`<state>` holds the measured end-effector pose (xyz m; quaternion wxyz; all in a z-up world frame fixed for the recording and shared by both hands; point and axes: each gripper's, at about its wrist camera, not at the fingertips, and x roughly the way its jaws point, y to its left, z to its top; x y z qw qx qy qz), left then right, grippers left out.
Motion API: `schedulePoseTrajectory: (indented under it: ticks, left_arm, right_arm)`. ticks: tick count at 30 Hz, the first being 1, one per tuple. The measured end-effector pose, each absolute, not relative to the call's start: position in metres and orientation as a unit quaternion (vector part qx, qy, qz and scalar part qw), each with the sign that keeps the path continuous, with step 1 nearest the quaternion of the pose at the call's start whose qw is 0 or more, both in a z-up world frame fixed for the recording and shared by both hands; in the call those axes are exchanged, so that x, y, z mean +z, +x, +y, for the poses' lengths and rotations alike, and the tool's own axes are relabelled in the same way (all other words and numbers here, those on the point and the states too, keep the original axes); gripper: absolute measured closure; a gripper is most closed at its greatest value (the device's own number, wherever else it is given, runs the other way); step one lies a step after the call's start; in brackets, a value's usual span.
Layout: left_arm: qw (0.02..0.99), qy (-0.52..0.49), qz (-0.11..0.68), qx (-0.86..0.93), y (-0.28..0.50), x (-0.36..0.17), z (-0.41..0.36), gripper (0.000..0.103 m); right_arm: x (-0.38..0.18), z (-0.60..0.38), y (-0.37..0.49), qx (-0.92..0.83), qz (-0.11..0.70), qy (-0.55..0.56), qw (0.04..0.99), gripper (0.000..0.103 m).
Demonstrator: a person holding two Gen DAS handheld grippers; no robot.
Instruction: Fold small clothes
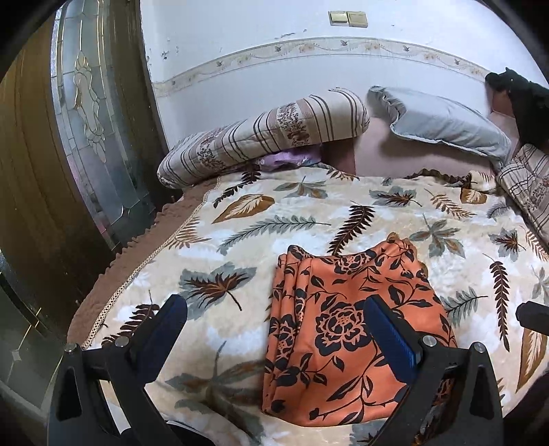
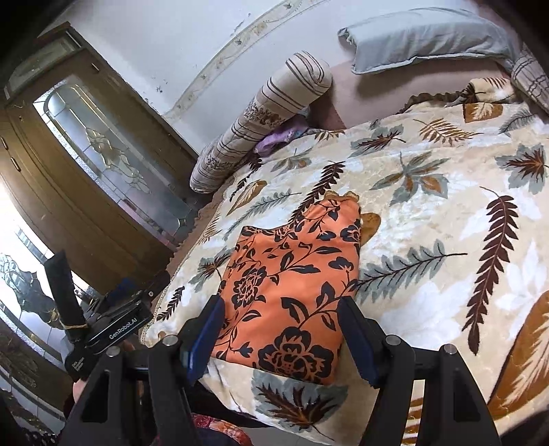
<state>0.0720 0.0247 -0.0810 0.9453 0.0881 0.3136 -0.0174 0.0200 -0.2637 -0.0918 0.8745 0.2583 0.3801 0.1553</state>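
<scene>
While both tools (image 2: 279,338) gape, the folded garment (image 2: 291,291) lies beyond them.

Leaf-patterned blanket (image 1: 308,212) spread over the bed, fringed brown cover (image 1: 113,274) showing along its left edge. Striped bolster (image 1: 274,133) lying at the head against the white wall (image 1: 274,31), with a bit of purple cloth (image 1: 291,159) tucked under it. Grey pillow (image 1: 442,123) just beside, propped on the wall. Wooden wardrobe (image 2: 68,192) with patterned glass door (image 2: 113,157) left of the bed. Pair of switches (image 1: 348,18) high on the wall.
</scene>
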Motion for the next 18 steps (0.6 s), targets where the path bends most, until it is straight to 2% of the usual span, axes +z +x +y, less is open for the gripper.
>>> schedulePoseTrajectory:
  ticks: [8,18]
  left_arm:
    - [0.942,0.083,0.325,-0.011,0.079,-0.090,0.032,0.001]
    - [0.939,0.075,0.336,-0.006,0.091,-0.102,0.045,0.001]
  right_arm:
    - [-0.094,-0.247,0.022,0.164,0.385,0.227,0.880,0.034]
    - [-0.111,-0.251,0.035,0.154,0.412,0.265,0.858,0.034]
